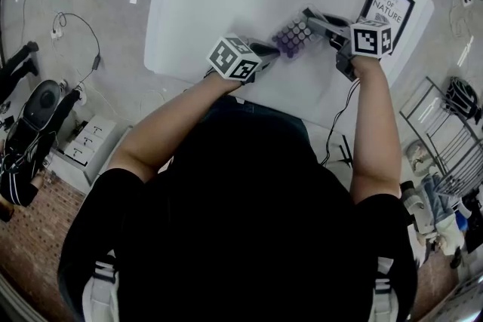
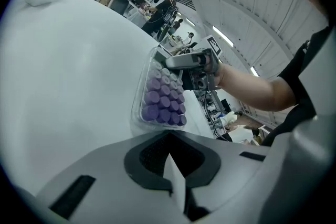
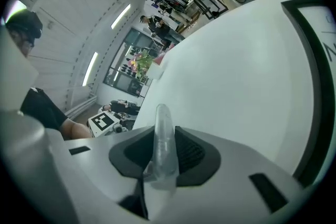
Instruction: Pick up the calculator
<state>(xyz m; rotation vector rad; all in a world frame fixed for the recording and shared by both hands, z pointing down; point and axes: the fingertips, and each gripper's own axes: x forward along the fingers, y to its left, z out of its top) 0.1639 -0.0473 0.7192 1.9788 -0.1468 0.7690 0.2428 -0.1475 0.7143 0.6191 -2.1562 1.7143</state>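
The person's torso (image 1: 241,237) fills the lower head view. Beyond it, on the table (image 1: 226,4), the calculator (image 1: 294,36) lies between the 2 grippers.

Left gripper view: the left gripper (image 2: 169,157) has its jaws together and empty. Its tips sit just short of the calculator's near end, probably as a stop against sliding.

Right gripper view: the right gripper (image 3: 160,168) is clamped on the calculator's clear rim. This thin edge likely offers the best purchase for the lift.

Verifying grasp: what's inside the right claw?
The calculator: its clear edge, pinched between the pads of the right claw. Claw body covers the rest there; head view shows its purple keys.
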